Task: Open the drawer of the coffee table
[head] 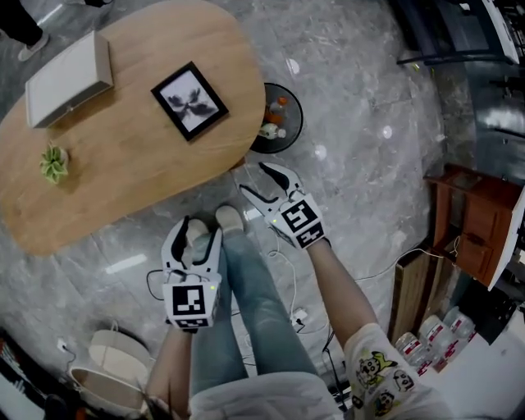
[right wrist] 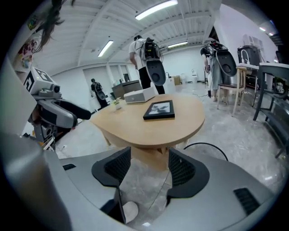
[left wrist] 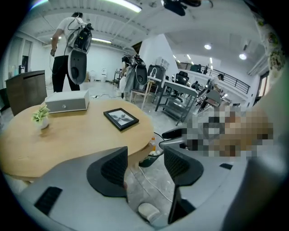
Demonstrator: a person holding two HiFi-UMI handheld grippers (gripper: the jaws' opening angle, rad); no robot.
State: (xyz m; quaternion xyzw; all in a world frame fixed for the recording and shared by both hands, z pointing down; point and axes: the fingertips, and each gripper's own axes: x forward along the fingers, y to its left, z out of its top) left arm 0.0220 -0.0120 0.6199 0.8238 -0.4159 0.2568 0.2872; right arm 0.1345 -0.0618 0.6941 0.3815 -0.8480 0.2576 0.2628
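1. The left gripper, jaws apart and empty, hangs farther from the work.
2. The right gripper, likewise apart and empty, is near the counter, whose rim lies toward 10 o'clock.
3. The counter runs 8 to 2 o'clock. No drawer shows, so it is probably under that rim.

A grey, glossy marbled floor shows bright spots of reflected light. Long strip lights run across a white beamed ceiling. A reddish wooden cabinet stands at the right, and metal desks stand far off by white walls.
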